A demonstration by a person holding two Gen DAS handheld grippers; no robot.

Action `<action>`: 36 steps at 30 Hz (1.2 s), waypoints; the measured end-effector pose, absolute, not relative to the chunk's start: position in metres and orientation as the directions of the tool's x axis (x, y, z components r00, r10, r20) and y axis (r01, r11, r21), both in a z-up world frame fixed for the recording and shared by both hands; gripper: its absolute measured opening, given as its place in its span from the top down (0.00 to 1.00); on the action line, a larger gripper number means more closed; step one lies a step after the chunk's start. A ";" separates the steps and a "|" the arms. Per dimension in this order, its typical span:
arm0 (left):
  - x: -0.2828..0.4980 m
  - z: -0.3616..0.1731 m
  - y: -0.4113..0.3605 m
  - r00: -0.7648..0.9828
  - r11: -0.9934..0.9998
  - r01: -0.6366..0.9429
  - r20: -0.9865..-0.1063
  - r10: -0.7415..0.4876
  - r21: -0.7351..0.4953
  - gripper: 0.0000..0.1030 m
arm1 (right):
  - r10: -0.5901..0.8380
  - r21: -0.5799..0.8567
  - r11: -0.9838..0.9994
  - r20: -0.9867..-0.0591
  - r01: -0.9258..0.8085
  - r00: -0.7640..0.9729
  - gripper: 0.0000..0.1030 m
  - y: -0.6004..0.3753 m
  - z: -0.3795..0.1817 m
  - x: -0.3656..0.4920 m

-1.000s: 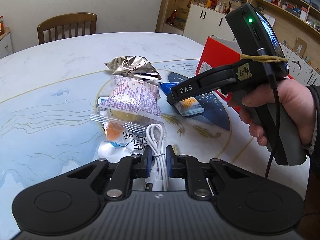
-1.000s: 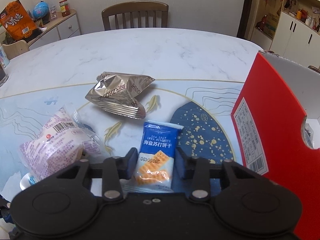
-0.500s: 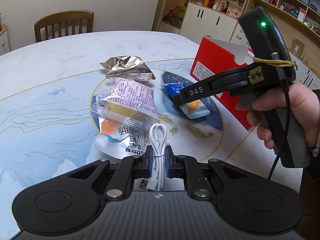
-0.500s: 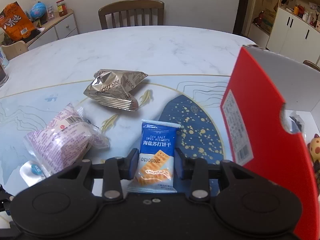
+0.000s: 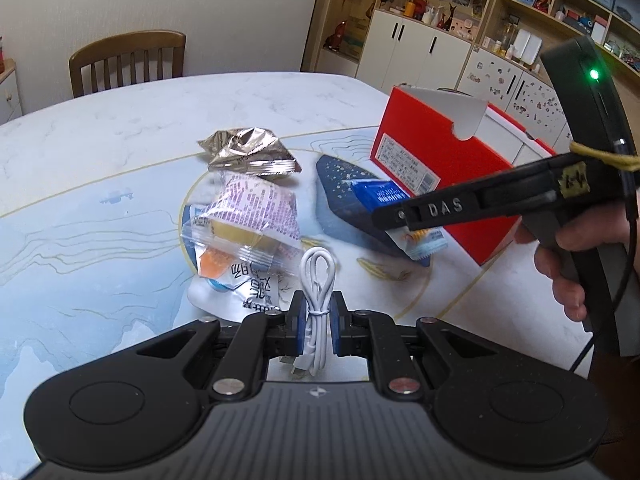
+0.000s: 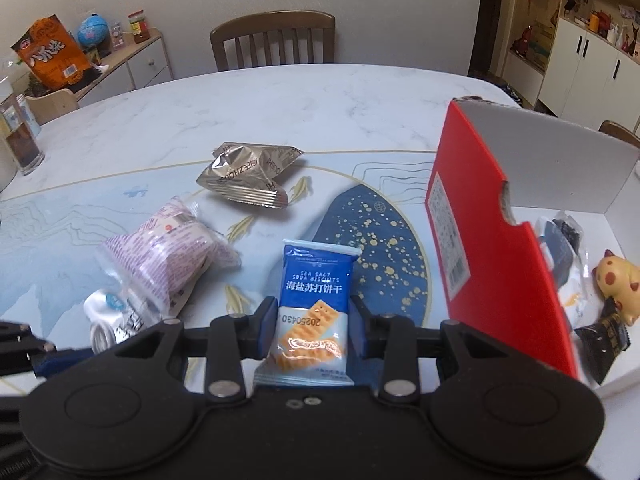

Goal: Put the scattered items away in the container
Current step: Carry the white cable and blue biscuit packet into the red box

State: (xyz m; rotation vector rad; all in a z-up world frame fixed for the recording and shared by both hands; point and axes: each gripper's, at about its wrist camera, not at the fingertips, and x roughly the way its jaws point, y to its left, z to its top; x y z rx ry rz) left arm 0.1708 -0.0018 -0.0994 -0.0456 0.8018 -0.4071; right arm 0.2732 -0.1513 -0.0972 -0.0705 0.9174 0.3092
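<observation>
- Broadly, a marble table [image 6: 280, 104] is being used as the work surface, with snack packets scattered over its middle.
- A red box [image 6: 492, 264] is being kept open at the table's right side; a yellow toy [image 6: 616, 280] and dark wrappers are being held inside it.
- A purple packet [image 5: 256, 208] is being rested on other clear-wrapped snacks, and a silver packet [image 6: 248, 176] is lying just beyond it.
- A blue biscuit packet [image 6: 312, 300] is being clamped by the right gripper [image 6: 312, 320], lifted above the table just left of the box wall.
- A coiled white cable [image 5: 318, 292] is being pinched between the narrowed fingers of the left gripper [image 5: 318, 320], near the snack pile.
</observation>
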 end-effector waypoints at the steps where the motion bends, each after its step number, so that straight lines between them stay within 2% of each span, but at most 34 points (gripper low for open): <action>1: 0.170 -0.097 -0.002 0.624 0.921 0.340 -0.687 -0.372 -0.190 0.89 | 0.238 0.077 0.953 -0.789 -0.293 0.566 0.65 -0.154 -0.095 0.271; 24: 0.162 -0.017 -0.043 0.659 0.897 0.414 -0.630 -0.412 -0.154 0.89 | 0.296 0.105 0.942 -0.707 -0.320 0.642 0.65 -0.214 -0.018 0.220; 36: 0.171 0.007 -0.088 0.640 0.868 0.470 -0.617 -0.459 -0.159 0.89 | 0.293 0.107 0.946 -0.689 -0.307 0.663 0.65 -0.255 0.001 0.211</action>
